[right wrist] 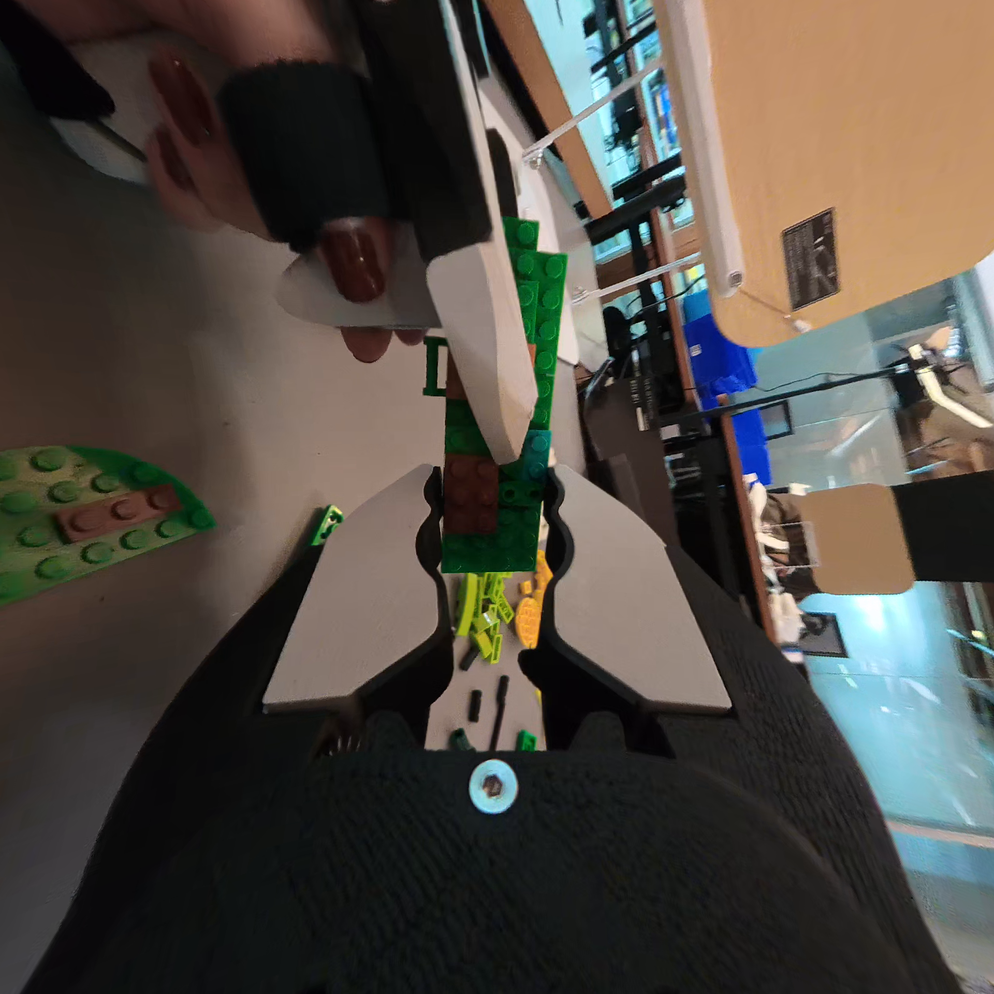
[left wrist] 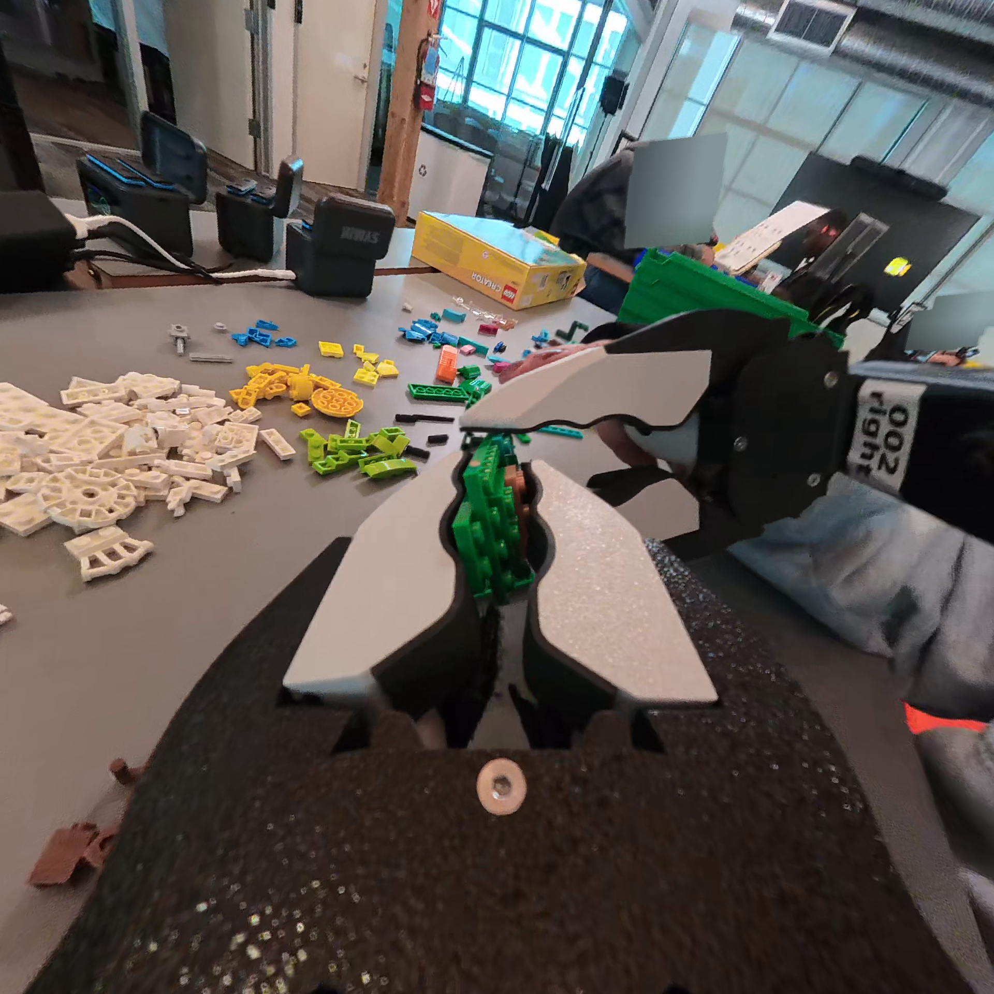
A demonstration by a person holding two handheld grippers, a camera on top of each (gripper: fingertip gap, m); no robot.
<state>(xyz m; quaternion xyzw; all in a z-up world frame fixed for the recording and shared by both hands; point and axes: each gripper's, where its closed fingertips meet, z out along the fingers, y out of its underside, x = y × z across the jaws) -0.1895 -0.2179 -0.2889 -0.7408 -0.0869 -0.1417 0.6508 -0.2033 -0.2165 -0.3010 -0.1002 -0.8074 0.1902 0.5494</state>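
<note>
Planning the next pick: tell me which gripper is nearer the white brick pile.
Left, narrowly. Left gripper sits just right of the white brick pile; right gripper reaches in from farther right. Both tips meet at the green brick assembly.

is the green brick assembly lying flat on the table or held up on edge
Held up on edge. The green brick assembly stands clamped between the left tool pads, off the grey table.
</note>
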